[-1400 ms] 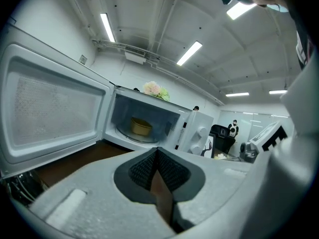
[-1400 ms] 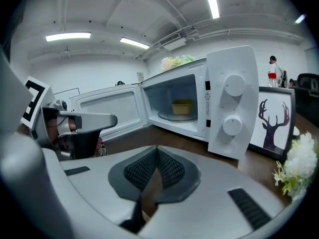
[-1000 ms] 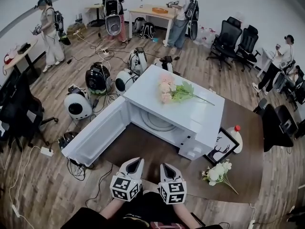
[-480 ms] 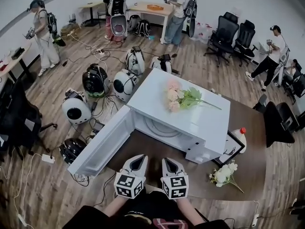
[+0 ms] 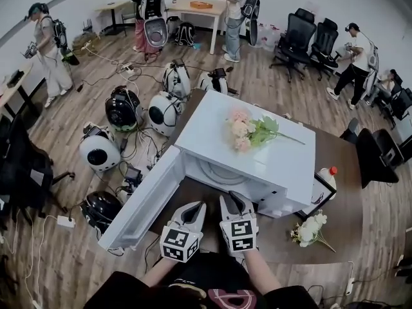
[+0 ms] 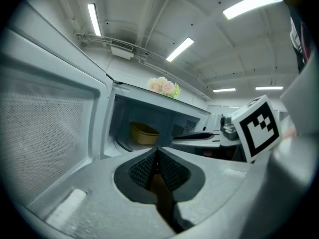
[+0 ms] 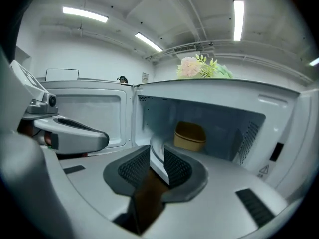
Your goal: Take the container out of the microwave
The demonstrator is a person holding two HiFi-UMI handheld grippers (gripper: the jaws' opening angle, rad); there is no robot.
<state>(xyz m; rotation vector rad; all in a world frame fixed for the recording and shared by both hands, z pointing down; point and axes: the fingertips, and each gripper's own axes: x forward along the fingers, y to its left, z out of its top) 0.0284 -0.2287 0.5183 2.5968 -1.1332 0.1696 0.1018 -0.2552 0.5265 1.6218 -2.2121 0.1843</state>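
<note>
The white microwave (image 5: 257,150) stands on a brown table with its door (image 5: 145,201) swung open to the left. A yellow container (image 7: 189,136) sits on the turntable deep inside; the left gripper view also shows the container (image 6: 143,132). My left gripper (image 5: 195,206) is just in front of the opening, next to the door, its jaws shut with nothing between them (image 6: 157,151). My right gripper (image 5: 233,198) is at the cavity's front edge, still short of the container. Its jaws are opening, with a small gap and nothing held (image 7: 156,156).
A pink bouquet (image 5: 248,131) lies on the microwave's top. To its right on the table are a framed picture (image 5: 318,195), a white bottle with a red cap (image 5: 328,176) and white flowers (image 5: 309,230). Round devices, cables, chairs and people fill the floor around.
Both grippers have moved forward from the table's near edge to the microwave's open front, the right one a little farther.
</note>
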